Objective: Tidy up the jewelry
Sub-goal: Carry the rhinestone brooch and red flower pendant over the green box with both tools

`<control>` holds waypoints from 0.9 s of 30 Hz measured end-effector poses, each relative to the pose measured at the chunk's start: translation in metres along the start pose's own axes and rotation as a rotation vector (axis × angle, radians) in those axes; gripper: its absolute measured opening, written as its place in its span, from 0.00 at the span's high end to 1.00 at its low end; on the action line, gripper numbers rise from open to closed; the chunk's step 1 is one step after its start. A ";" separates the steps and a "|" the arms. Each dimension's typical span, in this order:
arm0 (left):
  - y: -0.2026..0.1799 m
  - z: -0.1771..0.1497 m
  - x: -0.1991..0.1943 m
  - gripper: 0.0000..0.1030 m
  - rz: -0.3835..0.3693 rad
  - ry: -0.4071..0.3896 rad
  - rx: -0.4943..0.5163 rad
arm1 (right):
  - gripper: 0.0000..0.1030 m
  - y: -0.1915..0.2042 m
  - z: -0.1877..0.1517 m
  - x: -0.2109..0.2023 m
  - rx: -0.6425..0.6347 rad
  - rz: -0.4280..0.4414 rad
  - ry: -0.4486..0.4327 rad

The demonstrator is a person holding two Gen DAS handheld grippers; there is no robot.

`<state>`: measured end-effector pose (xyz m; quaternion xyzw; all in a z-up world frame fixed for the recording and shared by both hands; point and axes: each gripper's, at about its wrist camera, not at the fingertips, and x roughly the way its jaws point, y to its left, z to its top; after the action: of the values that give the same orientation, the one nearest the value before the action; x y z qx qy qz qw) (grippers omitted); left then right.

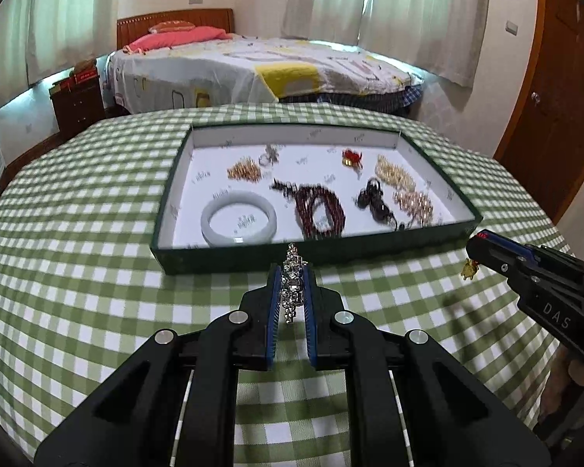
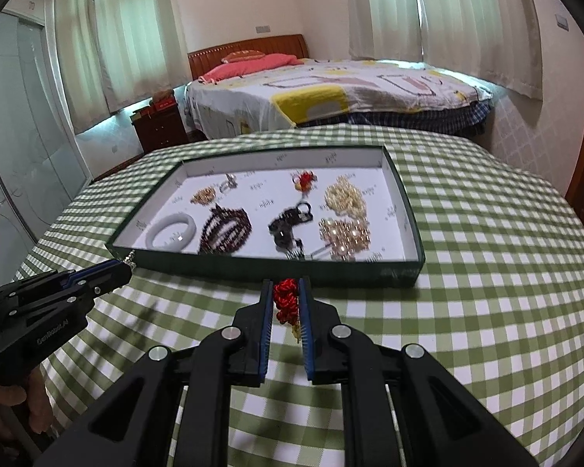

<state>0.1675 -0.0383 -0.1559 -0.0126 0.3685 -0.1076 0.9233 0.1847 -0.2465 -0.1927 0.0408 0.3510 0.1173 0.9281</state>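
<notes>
Most pieces already lie in green tray [image 1: 440,229] on worktop [image 1: 97,202], approx. nine. Left gripper [image 1: 292,272]: jaws closed on silver chain [image 1: 294,284]; right gripper [image 2: 286,292]: jaws closed on red knot charm [image 2: 285,299]. Both held just before tray, still to be placed inside.

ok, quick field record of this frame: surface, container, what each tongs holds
surface: table under green checked cloth
container: shallow green tray, white inside, holding a pale bangle, dark red beads and other jewelry
left tongs: shut on silver chain, in front of the tray
right tongs: shut on red knotted charm, in front of the tray
</notes>
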 end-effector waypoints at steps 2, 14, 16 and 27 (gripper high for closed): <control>0.000 0.005 -0.004 0.89 0.004 -0.016 0.000 | 0.87 0.002 0.005 -0.003 -0.006 0.002 -0.014; 0.005 0.046 -0.018 0.89 0.007 -0.120 -0.003 | 0.87 0.014 0.052 -0.009 -0.050 0.013 -0.110; 0.005 0.055 -0.017 0.89 0.006 -0.137 -0.002 | 0.87 0.017 0.061 -0.009 -0.056 0.019 -0.125; -0.003 0.110 0.021 0.89 0.020 -0.204 0.020 | 0.87 0.026 0.110 0.021 -0.091 0.039 -0.196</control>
<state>0.2570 -0.0521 -0.0898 -0.0105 0.2716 -0.1001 0.9571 0.2679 -0.2156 -0.1199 0.0166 0.2522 0.1466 0.9564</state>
